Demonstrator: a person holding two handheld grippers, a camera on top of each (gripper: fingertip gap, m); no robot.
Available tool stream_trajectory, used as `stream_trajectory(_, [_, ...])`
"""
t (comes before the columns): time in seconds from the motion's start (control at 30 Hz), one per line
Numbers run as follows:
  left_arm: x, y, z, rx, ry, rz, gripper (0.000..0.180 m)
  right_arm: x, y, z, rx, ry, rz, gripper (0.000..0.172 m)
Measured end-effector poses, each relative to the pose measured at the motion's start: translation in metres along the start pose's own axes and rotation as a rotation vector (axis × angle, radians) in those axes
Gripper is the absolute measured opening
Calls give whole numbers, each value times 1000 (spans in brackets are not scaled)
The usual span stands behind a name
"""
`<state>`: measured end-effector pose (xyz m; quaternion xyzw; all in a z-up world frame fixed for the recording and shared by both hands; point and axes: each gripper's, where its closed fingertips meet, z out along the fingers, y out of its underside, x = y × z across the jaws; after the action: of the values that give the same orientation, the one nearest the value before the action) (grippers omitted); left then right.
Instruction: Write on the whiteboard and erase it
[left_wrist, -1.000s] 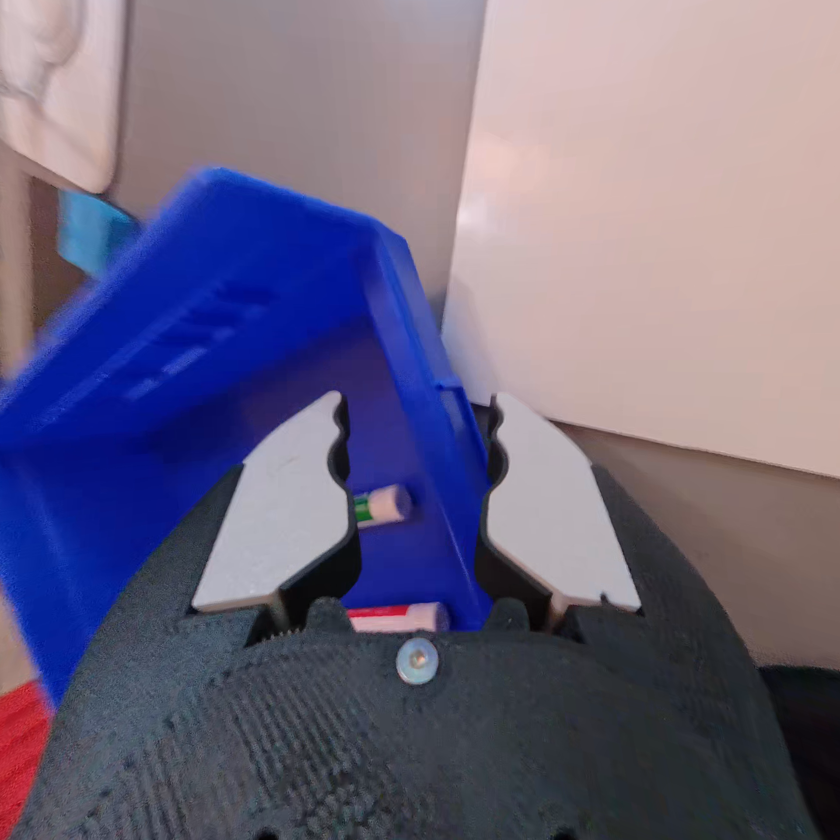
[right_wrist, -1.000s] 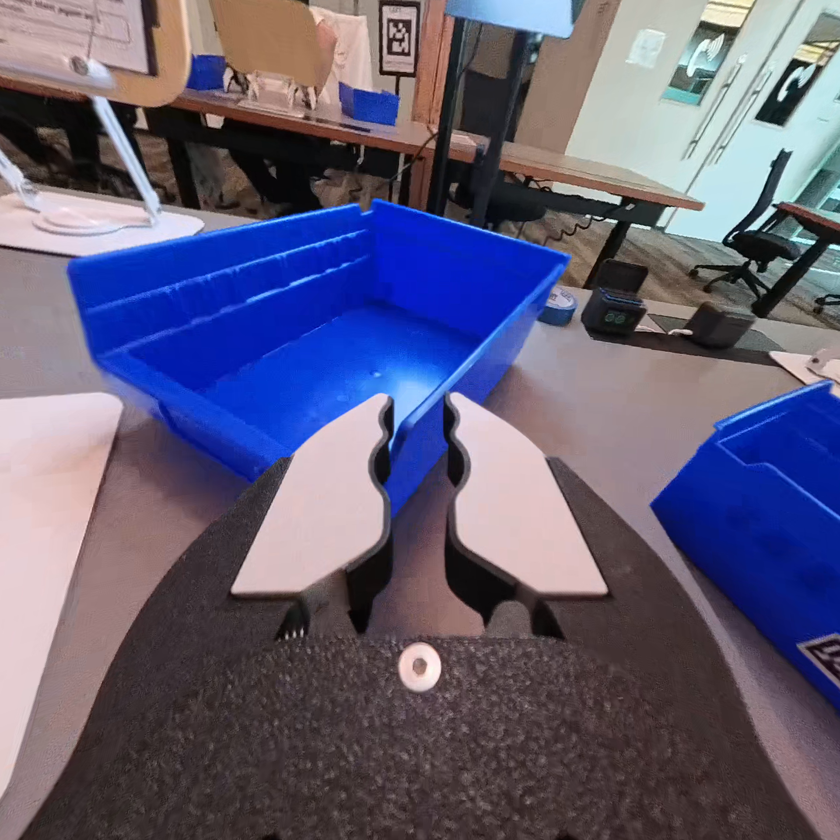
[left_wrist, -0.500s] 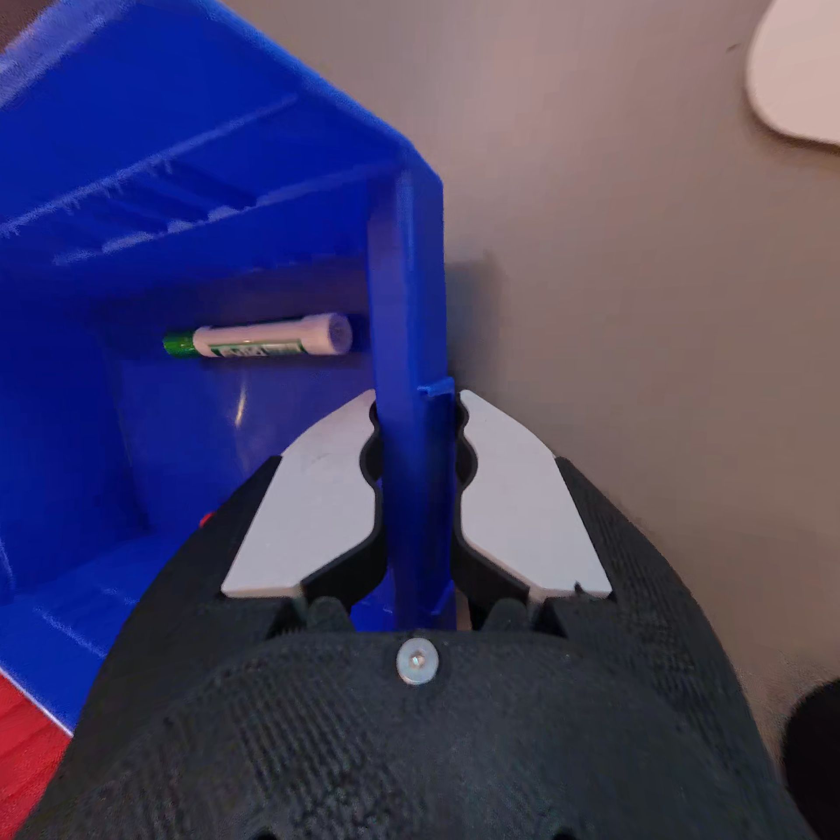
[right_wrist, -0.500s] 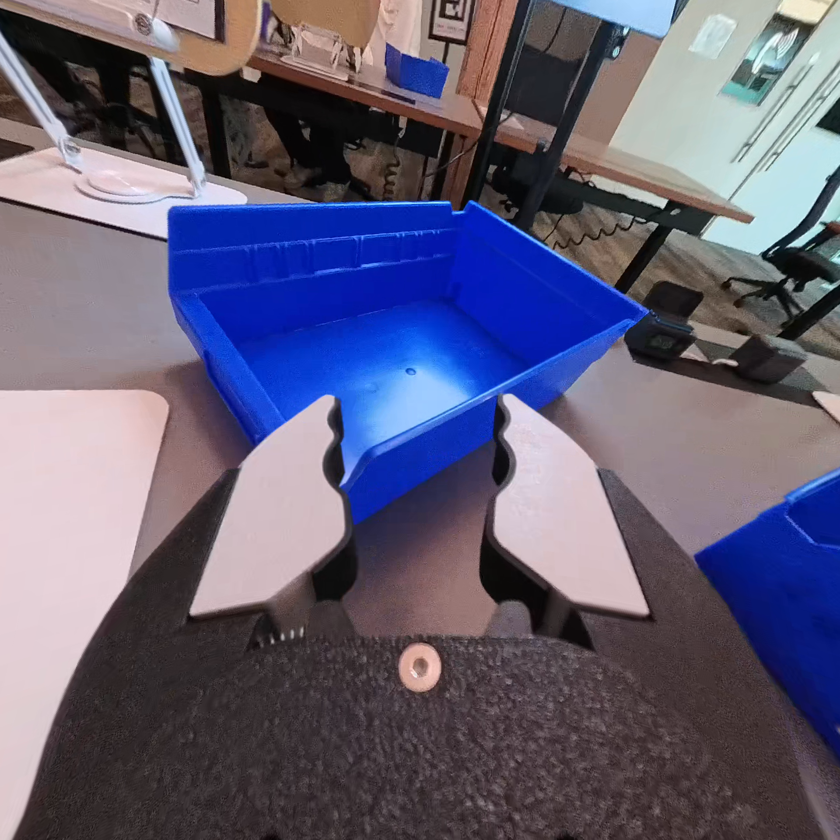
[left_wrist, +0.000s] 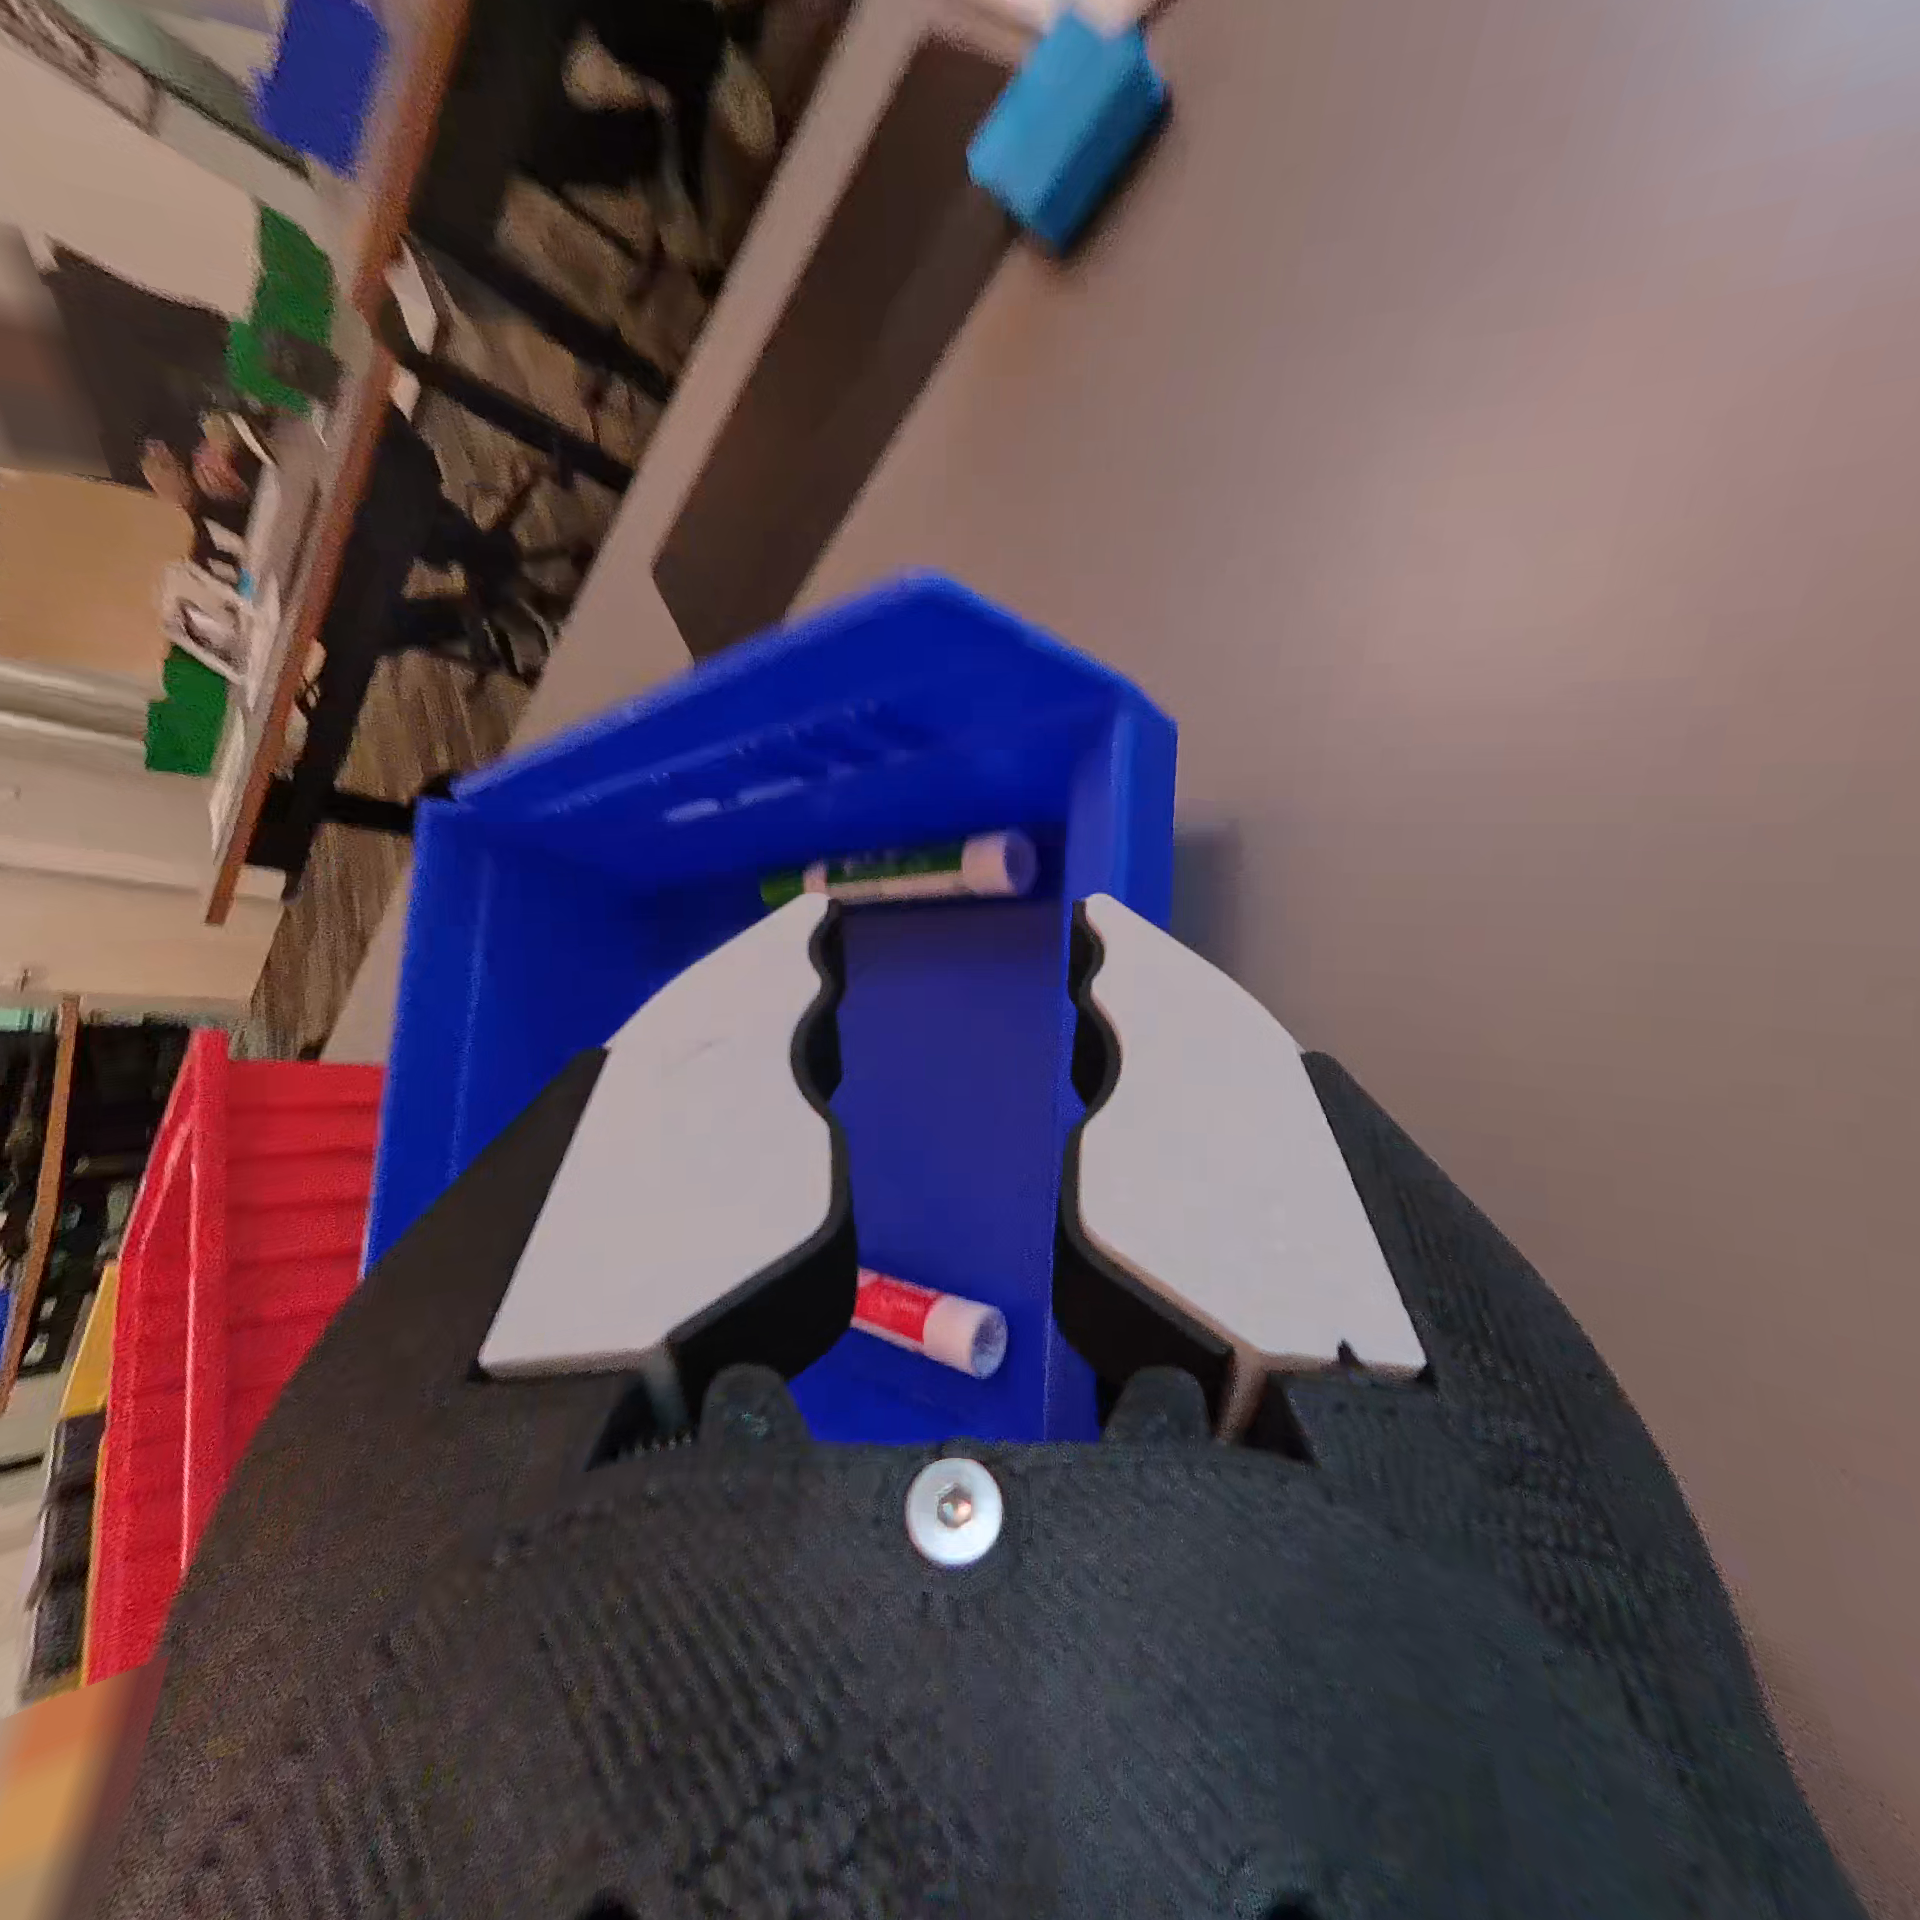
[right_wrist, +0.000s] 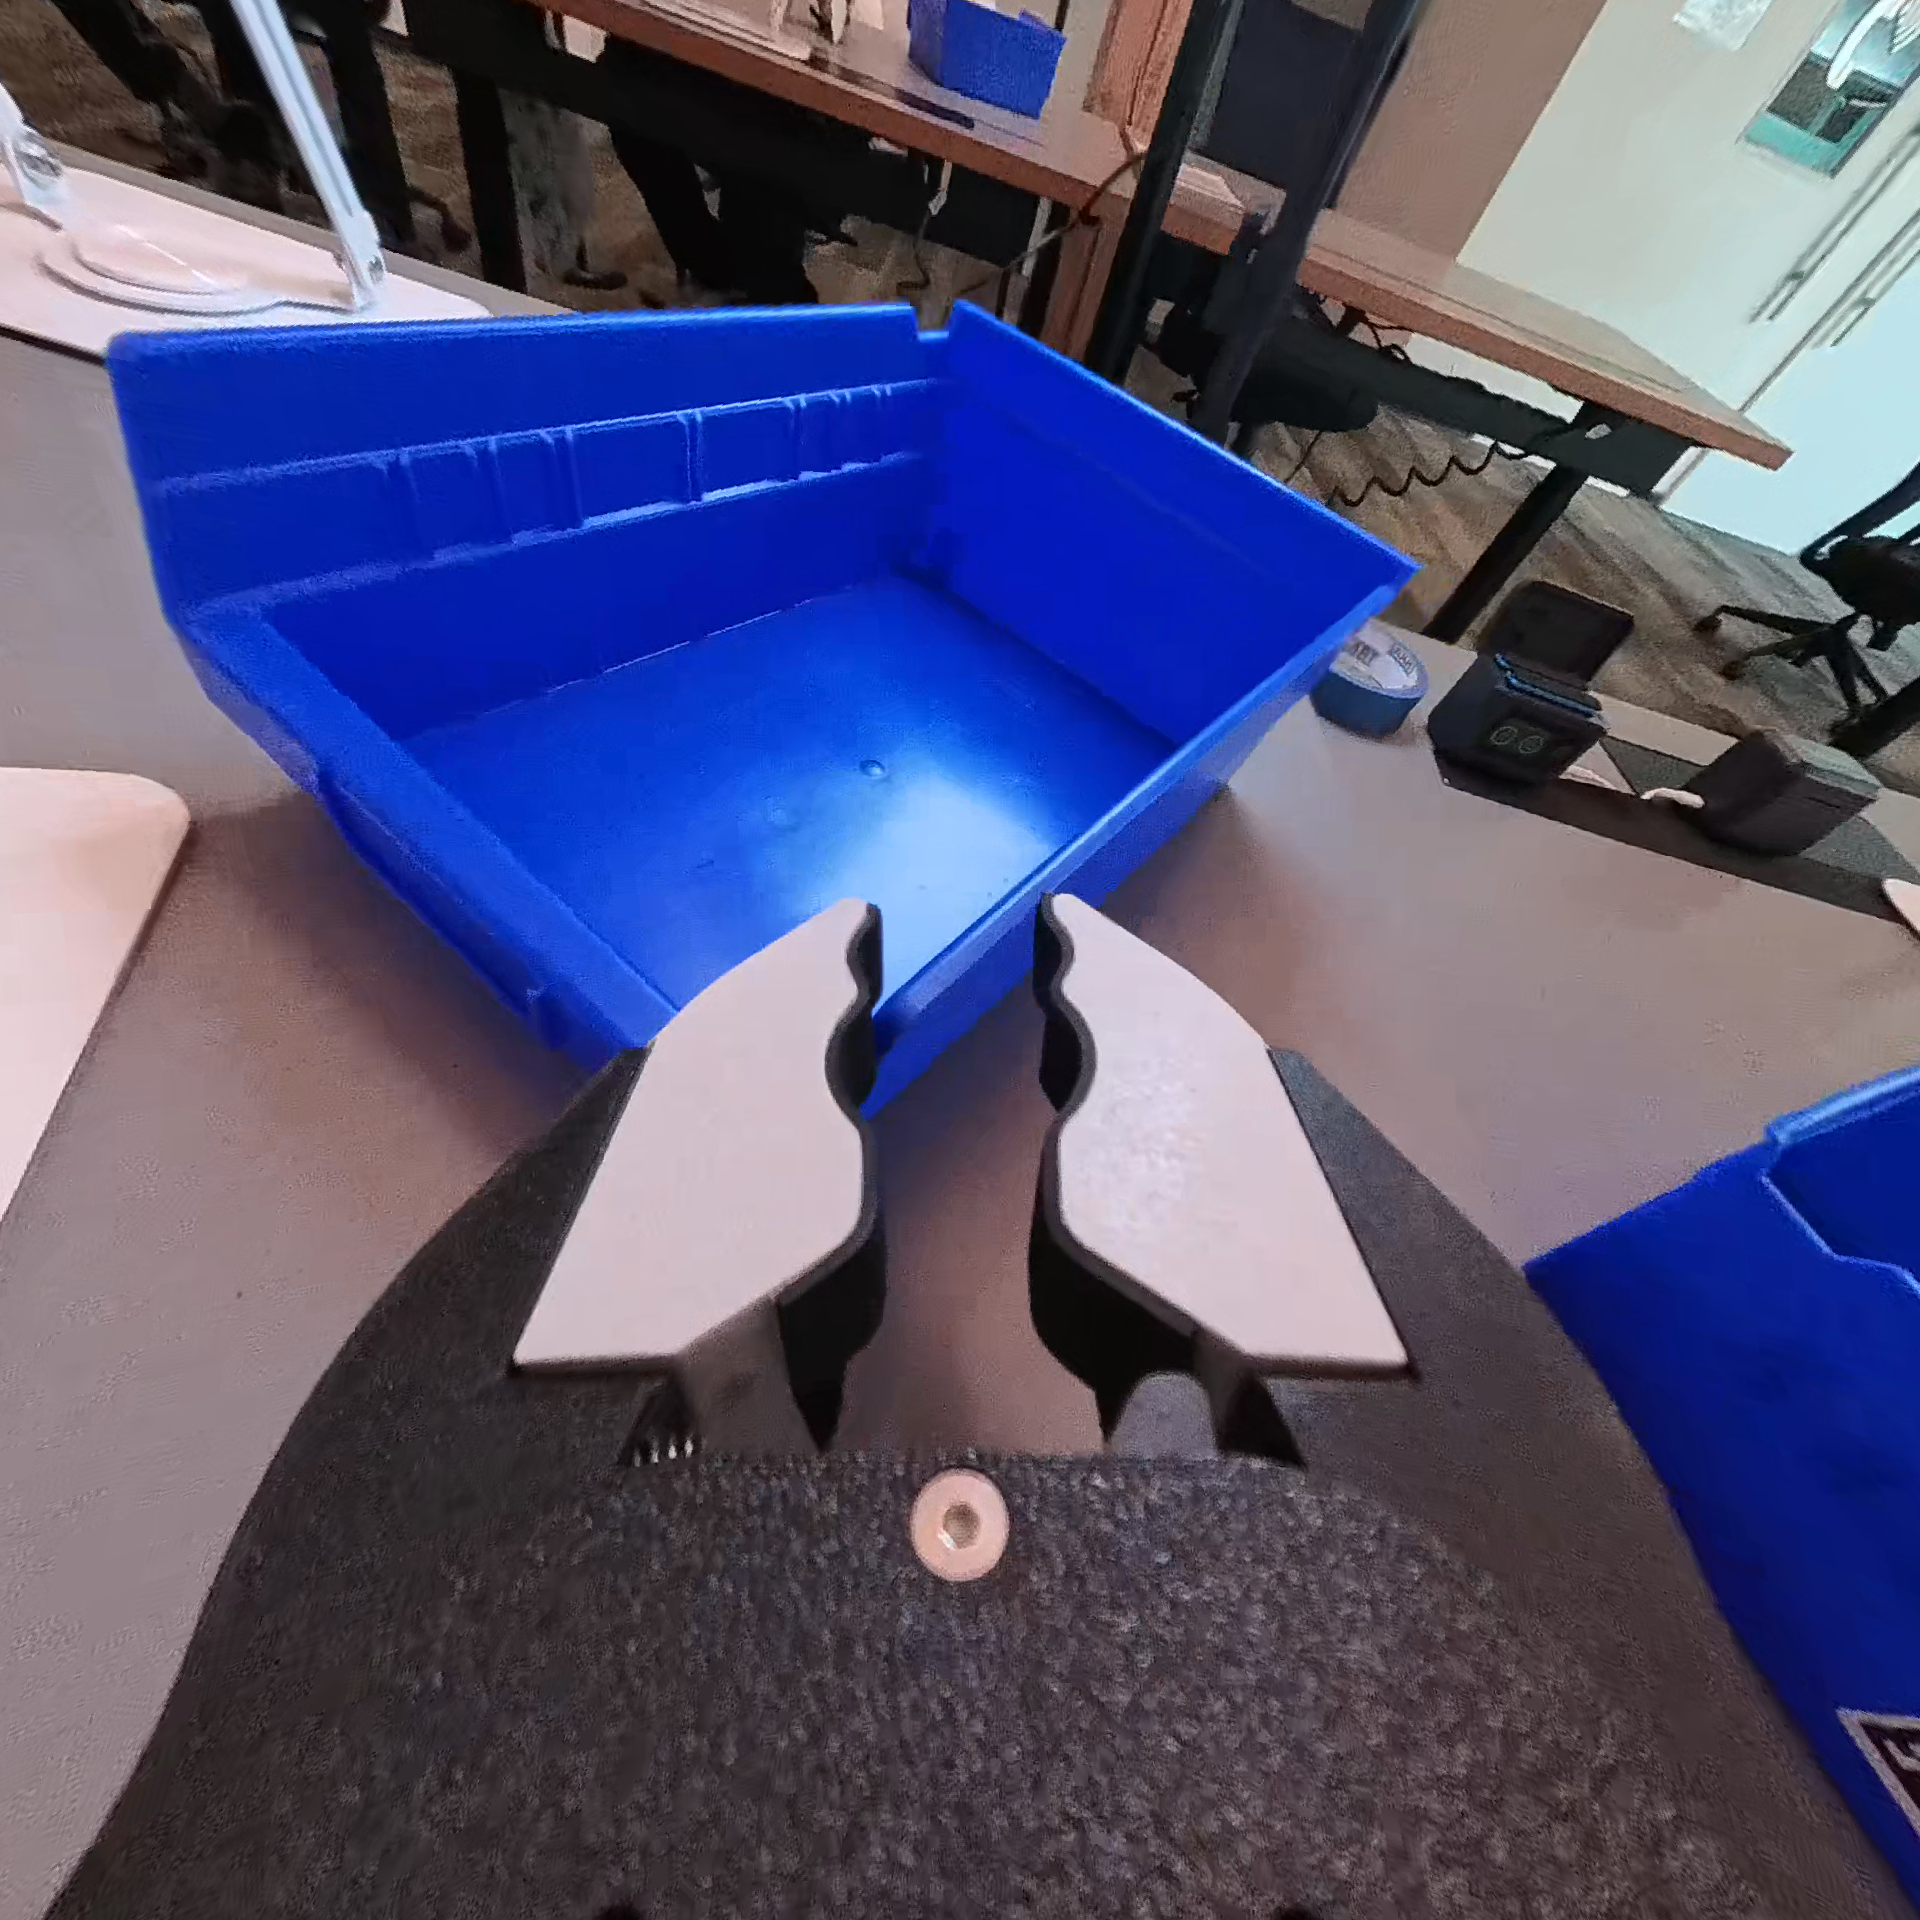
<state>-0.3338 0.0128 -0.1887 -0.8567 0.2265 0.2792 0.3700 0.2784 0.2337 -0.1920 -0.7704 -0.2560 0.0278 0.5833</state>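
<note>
Left wrist view: left hand-held gripper (left_wrist: 956, 925) apart, empty, over blue bin (left_wrist: 623, 935) holding green marker (left_wrist: 904, 868), red marker (left_wrist: 930, 1325). Right hand-held gripper (right_wrist: 956, 925) apart, empty. Step: fetching marker. Next: reach in, pinch one.

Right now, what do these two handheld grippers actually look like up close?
Both look alike: the left gripper and right gripper each have a rough-textured black body, two pale grey fingers with wavy black inner pads, and one silver screw at the centre. No cables show.
</note>
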Motion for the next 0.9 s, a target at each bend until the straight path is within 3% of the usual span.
stream_trajectory(0.1, [4,-43,-16,124,111,-48,43,5,2,-2,10,-4,8,25])
stream_trajectory(0.2, [18,-83,-2,133,268,-15,49,9,2,-2,34,24,4,25])
stream_trajectory(0.33, [46,-124,55,14,483,-17,56,8,-6,-8,106,41,6,45])
stream_trajectory(0.43, [56,-145,114,-105,520,-179,63,8,-10,-13,162,36,30,50])
stream_trajectory(0.57, [46,-159,182,-118,413,-516,75,14,-9,-17,184,51,28,51])
stream_trajectory(0.67, [30,-151,215,-82,293,-670,80,14,-12,-19,205,39,49,51])
stream_trajectory(0.73, [37,-145,230,-92,317,-753,77,11,-14,-18,207,35,42,51])
stream_trajectory(0.8, [45,-144,237,-74,357,-716,56,8,-13,-18,204,39,22,50])
stream_trajectory(0.9, [50,-147,229,-53,365,-585,55,5,-15,-22,217,50,-4,50])
